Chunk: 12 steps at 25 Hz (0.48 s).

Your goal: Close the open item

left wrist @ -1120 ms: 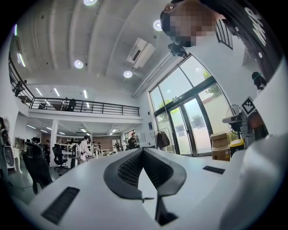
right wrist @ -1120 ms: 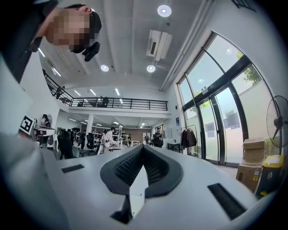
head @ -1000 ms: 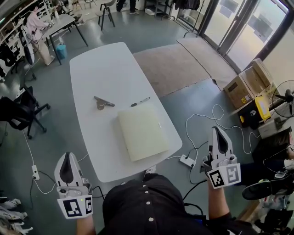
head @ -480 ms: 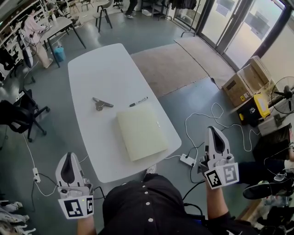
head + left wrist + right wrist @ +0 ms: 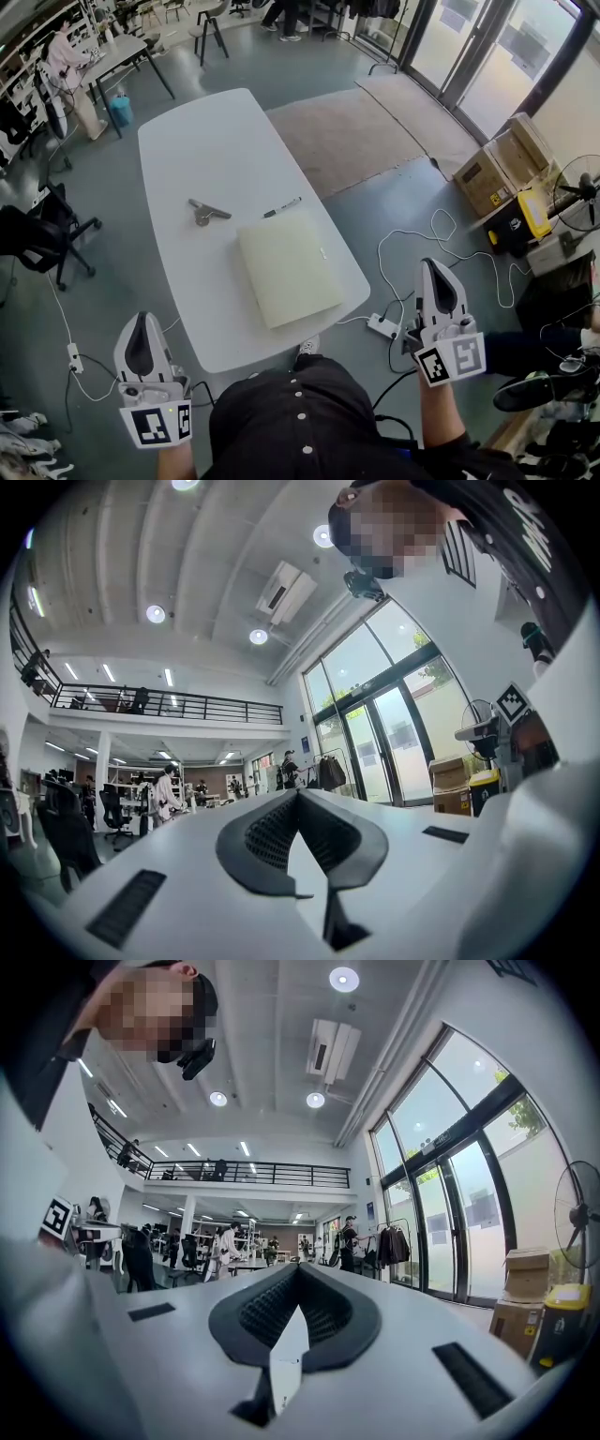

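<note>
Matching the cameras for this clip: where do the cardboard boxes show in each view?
Head view: cardboard boxes on the floor at the right edge.
Left gripper view: right of centre, beside the yellow bin.
Right gripper view: lower right, beside the yellow bin.
Shared landmark: the glass doors, left of the boxes in both gripper views.

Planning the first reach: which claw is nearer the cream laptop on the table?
Right. The right claw hangs off the right edge of the table, beside the cream laptop; the left claw sits farther back, past the near-left corner.
</note>
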Each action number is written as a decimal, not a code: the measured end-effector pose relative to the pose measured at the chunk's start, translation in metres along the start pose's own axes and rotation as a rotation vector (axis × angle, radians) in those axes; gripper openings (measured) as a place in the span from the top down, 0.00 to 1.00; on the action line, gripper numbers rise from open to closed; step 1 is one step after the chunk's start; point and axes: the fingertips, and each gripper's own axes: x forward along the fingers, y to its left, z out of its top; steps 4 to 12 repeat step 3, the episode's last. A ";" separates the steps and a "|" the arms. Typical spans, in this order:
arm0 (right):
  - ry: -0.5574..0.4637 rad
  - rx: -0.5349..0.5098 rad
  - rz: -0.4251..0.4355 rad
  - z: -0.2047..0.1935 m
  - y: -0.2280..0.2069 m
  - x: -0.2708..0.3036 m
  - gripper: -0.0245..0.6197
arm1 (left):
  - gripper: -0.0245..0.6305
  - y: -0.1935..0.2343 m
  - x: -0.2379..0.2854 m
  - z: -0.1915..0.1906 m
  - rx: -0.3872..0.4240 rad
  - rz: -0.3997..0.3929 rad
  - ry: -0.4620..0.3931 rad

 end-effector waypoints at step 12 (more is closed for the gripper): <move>0.001 -0.001 0.001 0.000 -0.001 0.000 0.92 | 0.94 0.000 0.000 0.001 0.000 0.003 -0.001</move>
